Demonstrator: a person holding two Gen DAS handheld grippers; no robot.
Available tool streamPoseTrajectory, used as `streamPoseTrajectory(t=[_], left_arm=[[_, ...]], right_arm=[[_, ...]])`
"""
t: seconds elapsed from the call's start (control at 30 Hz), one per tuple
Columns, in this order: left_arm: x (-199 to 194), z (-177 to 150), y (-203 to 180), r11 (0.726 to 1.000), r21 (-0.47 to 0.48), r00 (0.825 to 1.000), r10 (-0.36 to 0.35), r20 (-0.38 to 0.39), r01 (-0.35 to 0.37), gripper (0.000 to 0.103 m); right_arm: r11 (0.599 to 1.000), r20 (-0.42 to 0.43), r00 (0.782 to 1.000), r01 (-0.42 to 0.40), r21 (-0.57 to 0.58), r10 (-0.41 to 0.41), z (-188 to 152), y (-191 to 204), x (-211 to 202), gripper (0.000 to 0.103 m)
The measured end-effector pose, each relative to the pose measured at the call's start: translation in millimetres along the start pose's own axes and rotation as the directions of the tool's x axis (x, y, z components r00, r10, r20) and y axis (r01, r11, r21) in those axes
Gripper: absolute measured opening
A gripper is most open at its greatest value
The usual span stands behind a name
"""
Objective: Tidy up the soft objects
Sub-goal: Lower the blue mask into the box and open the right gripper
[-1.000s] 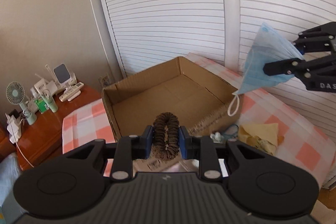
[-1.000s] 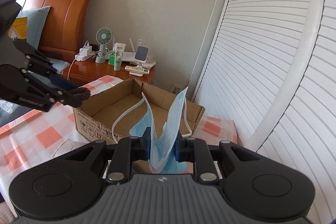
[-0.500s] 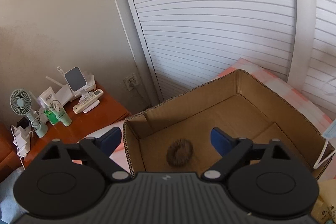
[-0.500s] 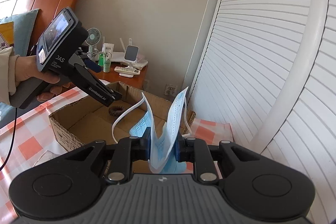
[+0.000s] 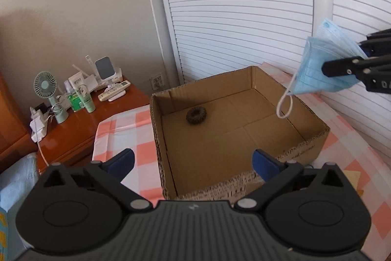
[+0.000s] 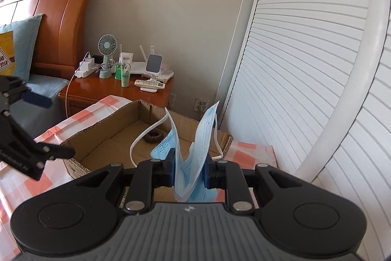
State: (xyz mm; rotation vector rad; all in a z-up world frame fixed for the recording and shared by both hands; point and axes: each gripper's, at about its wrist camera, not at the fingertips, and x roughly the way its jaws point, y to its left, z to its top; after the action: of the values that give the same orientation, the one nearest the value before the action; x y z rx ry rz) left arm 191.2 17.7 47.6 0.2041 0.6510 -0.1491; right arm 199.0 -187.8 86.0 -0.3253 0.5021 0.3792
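Note:
An open cardboard box (image 5: pixel 315 138) sits on a pink-checked cloth. A brown hair scrunchie (image 5: pixel 196 115) lies on its floor near the far left corner; it also shows in the right wrist view (image 6: pixel 153 137). My left gripper (image 5: pixel 193 163) is open and empty above the box's near wall. My right gripper (image 6: pixel 189 170) is shut on a folded blue face mask (image 6: pixel 195 158) and holds it in the air over the box's right edge. In the left wrist view the mask (image 5: pixel 320 65) hangs with its ear loop dangling.
A wooden nightstand (image 5: pixel 73 133) at the left holds a small fan (image 5: pixel 47 87), bottles, a remote and chargers. White louvred doors (image 5: pixel 244 16) stand behind the box. A wooden headboard (image 6: pixel 48 16) and a blue pillow (image 6: pixel 19 40) are at far left.
My left gripper opened and dropped the scrunchie into the box, then drew back. My right gripper kept hold of the mask and moved closer over the box.

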Motion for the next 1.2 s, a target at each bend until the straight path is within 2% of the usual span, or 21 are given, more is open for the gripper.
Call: streamPoseTrajectory(t=[0.2,0.33,0.43,0.77,0.8,0.83,0.87,0.9,0.93,1.03,1.2], left_arm=[[-31,-38,-7,0.993,-0.11,0.999,0.052,-0.006,-0.052,0.102],[-36,-56,-3,0.974,-0.21,0.997,0.082,-0.008,-0.082,0.102],[-35,-64,-1,0.974,-0.212,0.997,0.074,-0.036,-0.08,0.102],[-39,-82,9,0.959,-0.246,0.989,0.131,-0.067,-0.143,0.102],[-38,-83,10,0.959,-0.246,0.989,0.129,-0.072,-0.143,0.102],[-37,-84,10,0.959,-0.245,0.989,0.129,-0.077,-0.144,0.102],[-37,-84,9,0.96,-0.24,0.988,0.13,-0.084,-0.147,0.102],[-37,-84,9,0.961,-0.235,0.988,0.131,-0.087,-0.149,0.102],[-36,-84,8,0.962,-0.229,0.987,0.132,-0.088,-0.149,0.102],[-37,-84,7,0.964,-0.22,0.988,0.132,-0.085,-0.148,0.102],[-41,-84,7,0.964,-0.222,0.988,0.132,-0.078,-0.147,0.102]], right_arm=[[1.0,-0.034,0.999,-0.019,0.006,0.019,11,9,20,0.024],[1.0,-0.058,0.998,-0.016,0.014,0.017,18,11,40,0.024],[1.0,-0.079,0.997,0.001,0.014,0.0,25,11,58,0.024],[0.997,-0.154,0.988,0.021,0.079,-0.009,46,1,124,0.025],[0.995,-0.152,0.988,0.023,0.093,-0.009,48,-1,128,0.034],[0.994,-0.149,0.989,0.028,0.103,-0.013,49,-2,132,0.055],[0.993,-0.151,0.988,0.037,0.112,-0.02,50,-2,134,0.068],[0.992,-0.147,0.989,0.042,0.122,-0.024,50,-4,136,0.089],[0.991,-0.14,0.99,0.041,0.13,-0.023,50,-5,136,0.097],[0.986,-0.144,0.989,0.05,0.16,-0.027,48,-9,132,0.102],[0.98,-0.165,0.985,0.075,0.183,-0.045,39,-11,117,0.103]])
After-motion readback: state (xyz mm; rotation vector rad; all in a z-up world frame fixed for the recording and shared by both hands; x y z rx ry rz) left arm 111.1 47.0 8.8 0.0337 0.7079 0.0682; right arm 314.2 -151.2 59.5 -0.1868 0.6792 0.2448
